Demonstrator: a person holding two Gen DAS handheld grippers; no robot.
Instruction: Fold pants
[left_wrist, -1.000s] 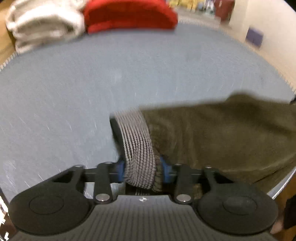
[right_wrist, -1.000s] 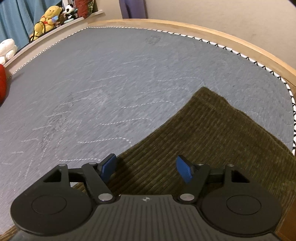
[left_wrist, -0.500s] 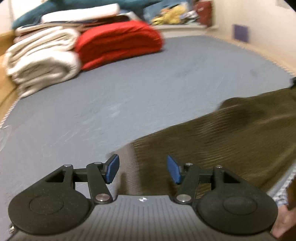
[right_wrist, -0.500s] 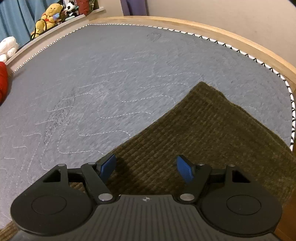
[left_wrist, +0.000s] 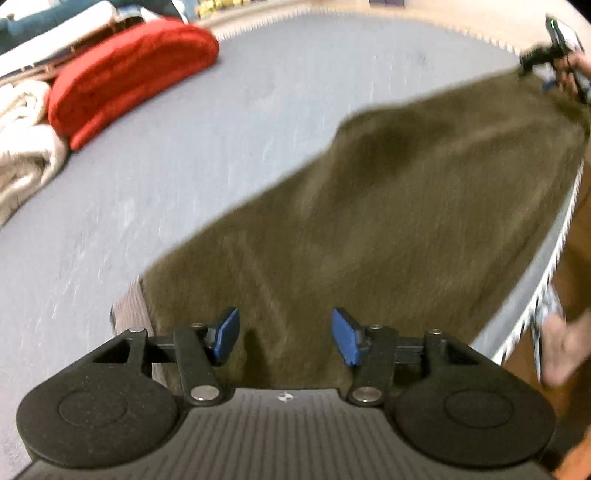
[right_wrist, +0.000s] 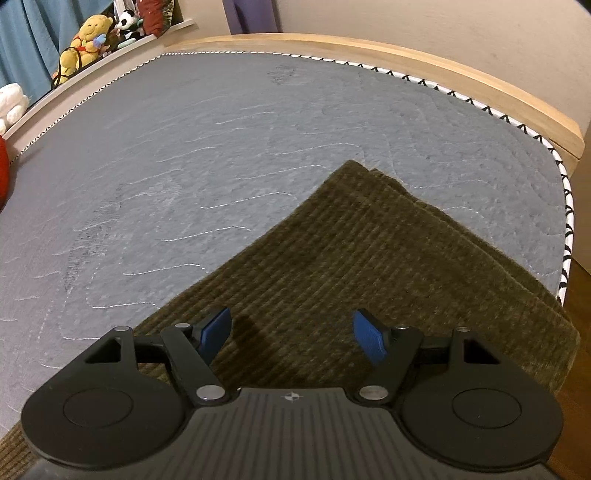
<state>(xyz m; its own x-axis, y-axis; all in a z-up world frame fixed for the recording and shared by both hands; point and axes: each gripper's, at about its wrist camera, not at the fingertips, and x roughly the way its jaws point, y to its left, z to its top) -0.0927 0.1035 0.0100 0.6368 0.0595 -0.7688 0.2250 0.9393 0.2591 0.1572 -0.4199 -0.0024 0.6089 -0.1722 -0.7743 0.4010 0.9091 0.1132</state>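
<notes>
Blue-padded fingers (left_wrist: 226, 334) of the left gripper (left_wrist: 284, 335) standing spread after just opening, pinching nothing, hovering over the waistband end of the olive-brown corduroy pants (left_wrist: 388, 229). Pants lying flat and folded lengthwise on the grey quilted mattress (left_wrist: 184, 155), near its front edge; ribbed grey waistband (left_wrist: 129, 310) peeking out just left of the fingers. Blurred bare foot (left_wrist: 561, 350) showing beyond the mattress edge at lower right. Right gripper (right_wrist: 291, 334) also spread wide, fingers (right_wrist: 369, 341) gripping nothing, hanging above the leg end of the pants (right_wrist: 362, 266), layered hems stacked toward the mattress corner. Farther out: a folded red blanket (left_wrist: 129, 77) touching a cream folded blanket (left_wrist: 26, 147) at the far left; a light wooden bed frame (right_wrist: 443, 77) edging the mattress (right_wrist: 221, 147); stuffed toys (right_wrist: 88, 40) sitting on a ledge beside a blue curtain (right_wrist: 26, 40). No containers anywhere in sight.
</notes>
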